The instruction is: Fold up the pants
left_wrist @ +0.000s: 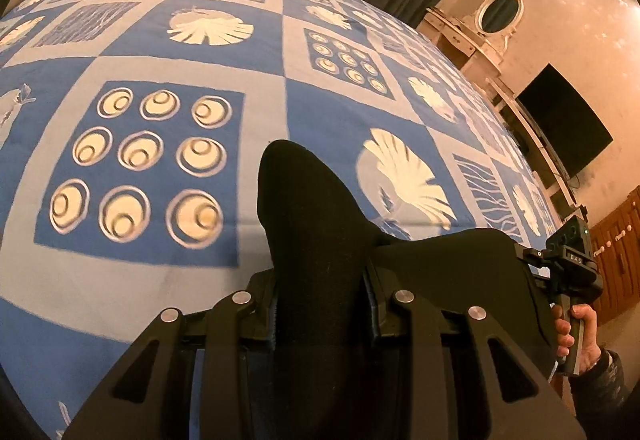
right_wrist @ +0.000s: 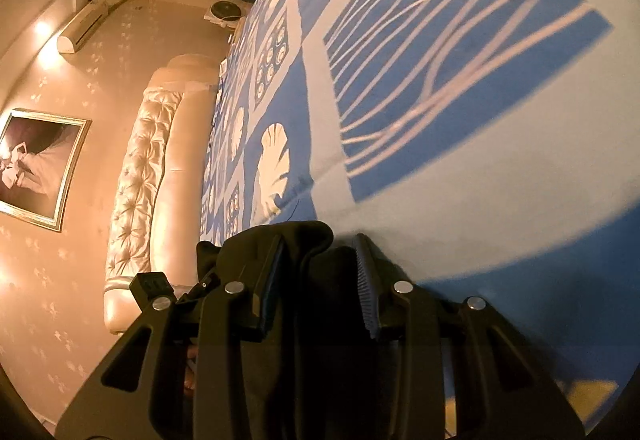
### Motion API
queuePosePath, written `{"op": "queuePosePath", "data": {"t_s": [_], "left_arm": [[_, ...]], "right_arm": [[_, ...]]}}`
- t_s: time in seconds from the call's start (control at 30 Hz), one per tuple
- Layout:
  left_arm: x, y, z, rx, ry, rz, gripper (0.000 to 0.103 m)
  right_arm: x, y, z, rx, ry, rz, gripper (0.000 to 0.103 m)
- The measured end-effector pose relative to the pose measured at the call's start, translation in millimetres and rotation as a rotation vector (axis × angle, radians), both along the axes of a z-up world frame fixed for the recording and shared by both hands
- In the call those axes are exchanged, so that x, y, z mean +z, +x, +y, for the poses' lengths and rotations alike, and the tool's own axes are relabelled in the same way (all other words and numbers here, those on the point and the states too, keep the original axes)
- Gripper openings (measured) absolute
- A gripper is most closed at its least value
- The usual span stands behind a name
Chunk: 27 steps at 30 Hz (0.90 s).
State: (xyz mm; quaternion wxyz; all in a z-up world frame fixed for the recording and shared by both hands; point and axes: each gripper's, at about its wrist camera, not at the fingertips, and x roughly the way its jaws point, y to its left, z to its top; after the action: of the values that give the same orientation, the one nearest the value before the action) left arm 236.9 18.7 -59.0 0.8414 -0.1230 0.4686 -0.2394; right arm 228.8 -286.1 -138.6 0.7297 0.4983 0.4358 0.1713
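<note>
Black pants (left_wrist: pixel 320 240) (bunched) over patterned bedspread (left_wrist: pixel 160 20)

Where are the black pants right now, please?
The black pants are bunched between both tools above the blue patterned bedspread: clamped in the left tool at bottom centre, stretching right to the right tool.

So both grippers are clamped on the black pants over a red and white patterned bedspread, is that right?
Not quite: the bedspread is blue and white, not red and white, as the left wrist view shows plainly. The rest stands: the left gripper and the right gripper are each shut on the black pants.
</note>
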Motion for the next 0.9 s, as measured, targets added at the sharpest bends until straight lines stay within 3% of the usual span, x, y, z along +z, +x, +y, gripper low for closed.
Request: {"op": "queuePosePath", "data": {"t_s": [0.6, 0.73, 0.8, 0.9], "left_arm": [[-13, 29, 18, 0.003, -0.077, 0.039, 0.034], [-16, 31, 24, -0.010, -0.121, 0.067, 0.043], [-17, 28, 31, -0.007, -0.171, 0.082, 0.049], [-16, 9, 47, 0.008, -0.224, 0.094, 0.050]], "right_arm": [[1, 35, 25, -0.002, 0.028, -0.007, 0.033], [-1, 30, 22, 0.001, 0.040, -0.010, 0.033], [-2, 26, 19, -0.005, 0.058, -0.015, 0.037], [0, 11, 11, -0.025, 0.088, -0.033, 0.051]]}}
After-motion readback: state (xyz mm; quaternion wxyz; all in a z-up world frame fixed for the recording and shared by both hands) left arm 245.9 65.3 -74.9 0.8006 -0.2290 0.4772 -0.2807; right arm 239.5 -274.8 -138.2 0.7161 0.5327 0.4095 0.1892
